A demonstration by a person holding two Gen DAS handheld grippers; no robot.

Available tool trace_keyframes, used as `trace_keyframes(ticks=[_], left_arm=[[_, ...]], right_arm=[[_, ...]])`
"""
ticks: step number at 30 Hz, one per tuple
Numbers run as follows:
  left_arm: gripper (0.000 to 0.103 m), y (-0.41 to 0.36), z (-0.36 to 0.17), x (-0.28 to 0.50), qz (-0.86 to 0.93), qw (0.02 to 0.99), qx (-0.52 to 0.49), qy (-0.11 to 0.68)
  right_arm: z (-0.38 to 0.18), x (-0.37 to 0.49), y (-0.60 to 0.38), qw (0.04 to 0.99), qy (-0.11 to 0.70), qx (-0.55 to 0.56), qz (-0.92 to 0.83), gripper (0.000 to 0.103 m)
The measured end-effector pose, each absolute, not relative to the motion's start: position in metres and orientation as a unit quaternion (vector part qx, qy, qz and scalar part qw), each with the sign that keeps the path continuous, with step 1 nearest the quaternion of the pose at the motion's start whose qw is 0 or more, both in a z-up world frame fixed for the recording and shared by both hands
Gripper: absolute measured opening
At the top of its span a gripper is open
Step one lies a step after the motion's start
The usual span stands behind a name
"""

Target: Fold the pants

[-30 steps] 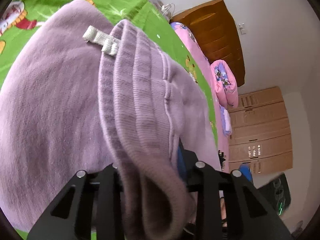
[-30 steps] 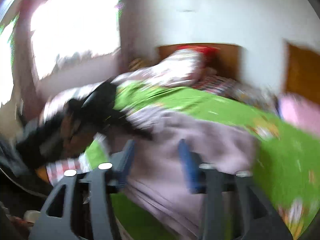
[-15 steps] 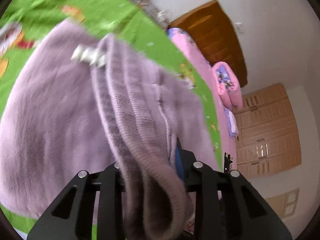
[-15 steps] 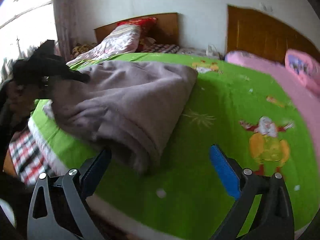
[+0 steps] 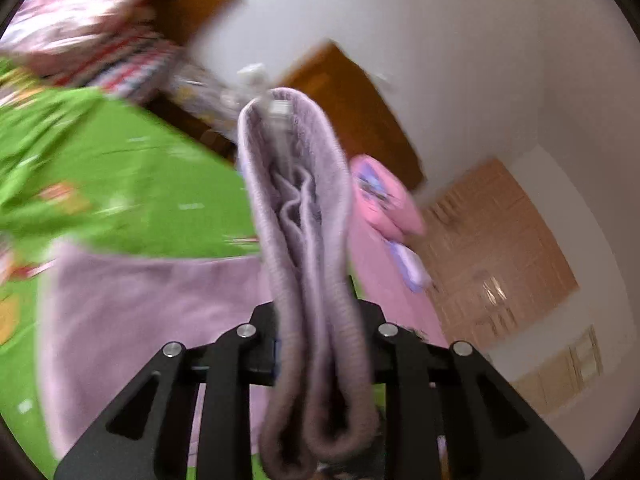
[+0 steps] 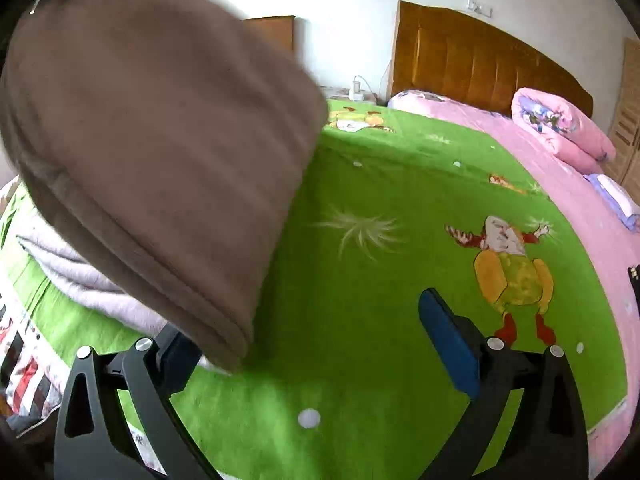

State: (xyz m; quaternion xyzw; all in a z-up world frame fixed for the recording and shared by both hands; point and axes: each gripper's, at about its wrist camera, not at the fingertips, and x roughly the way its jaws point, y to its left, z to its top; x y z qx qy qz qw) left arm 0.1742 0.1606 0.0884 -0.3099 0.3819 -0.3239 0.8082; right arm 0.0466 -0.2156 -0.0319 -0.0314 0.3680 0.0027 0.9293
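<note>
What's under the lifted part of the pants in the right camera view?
Under the raised pants lie more folds of their lilac fabric on the green blanket. How far those folds reach underneath is covered.

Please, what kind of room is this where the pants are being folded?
Most likely a bedroom in a home. A wide bed carries a green cartoon blanket, a padded wooden headboard stands against the white wall, and a rolled pink quilt lies on the pink sheet beside it.

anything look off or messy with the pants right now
Nothing damaged. The pants hang bunched from the left gripper, clamped on the ribbed waistband, the rest trailing unevenly over the green blanket. The right gripper is open and holds nothing.
</note>
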Motion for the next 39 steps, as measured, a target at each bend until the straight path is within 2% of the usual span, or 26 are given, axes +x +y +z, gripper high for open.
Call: trace_keyframes(ticks=[4,5,6,15,19,21,23,25,26,28,29,32,35,36,37,39], left_arm=[[0.023,0.234,-0.035,0.165,-0.221,0.779,-0.375,0.451],[0.024,0.244,-0.064,0.16,-0.241,0.76,-0.413,0.441],[0.024,0.249,-0.07,0.155,-0.262,0.757,-0.431,0.416],[0.023,0.221,-0.001,0.14,-0.235,0.831,-0.32,0.389],[0.024,0.227,-0.038,0.146,-0.194,0.814,-0.345,0.426],[0.024,0.233,-0.052,0.139,-0.212,0.805,-0.388,0.396],[0.025,0.231,-0.05,0.136,-0.212,0.81,-0.387,0.387],[0.03,0.23,-0.046,0.136,-0.206,0.813,-0.38,0.39],[0.036,0.233,-0.043,0.133,-0.201,0.814,-0.379,0.392],[0.058,0.244,-0.026,0.122,-0.124,0.836,-0.362,0.393],[0.074,0.25,-0.018,0.116,-0.075,0.853,-0.341,0.389],[0.078,0.242,0.029,0.087,-0.045,0.902,-0.272,0.332],[0.09,0.195,0.063,0.075,-0.129,0.919,-0.214,0.303],[0.094,0.172,0.068,0.075,-0.164,0.921,-0.182,0.302],[0.095,0.155,0.069,0.076,-0.187,0.921,-0.154,0.304],[0.095,0.125,0.061,0.092,-0.187,0.921,-0.112,0.322]], right_arm=[[-0.04,0.05,-0.211,0.93,0.364,-0.041,0.023,0.095],[-0.04,0.049,-0.211,0.931,0.363,-0.044,0.024,0.095],[-0.039,0.05,-0.21,0.931,0.362,-0.049,0.026,0.095],[-0.033,0.042,-0.208,0.931,0.359,-0.057,0.027,0.096],[-0.037,0.043,-0.209,0.931,0.359,-0.046,0.042,0.097],[-0.037,0.044,-0.21,0.931,0.36,-0.048,0.044,0.097],[-0.038,0.045,-0.212,0.929,0.363,-0.045,0.051,0.097],[-0.036,0.046,-0.215,0.925,0.371,-0.038,0.068,0.097],[-0.034,0.045,-0.217,0.922,0.375,-0.04,0.084,0.097],[-0.027,0.034,-0.223,0.915,0.375,-0.051,0.137,0.097],[-0.02,0.025,-0.227,0.914,0.367,-0.047,0.167,0.097],[0.006,0.009,-0.242,0.922,0.32,0.014,0.217,0.097],[0.023,0.02,-0.24,0.918,0.291,0.086,0.256,0.096],[0.027,0.027,-0.228,0.916,0.287,0.087,0.267,0.093],[0.029,0.031,-0.219,0.916,0.285,0.077,0.27,0.086],[0.032,0.04,-0.194,0.921,0.284,0.034,0.266,0.082]])
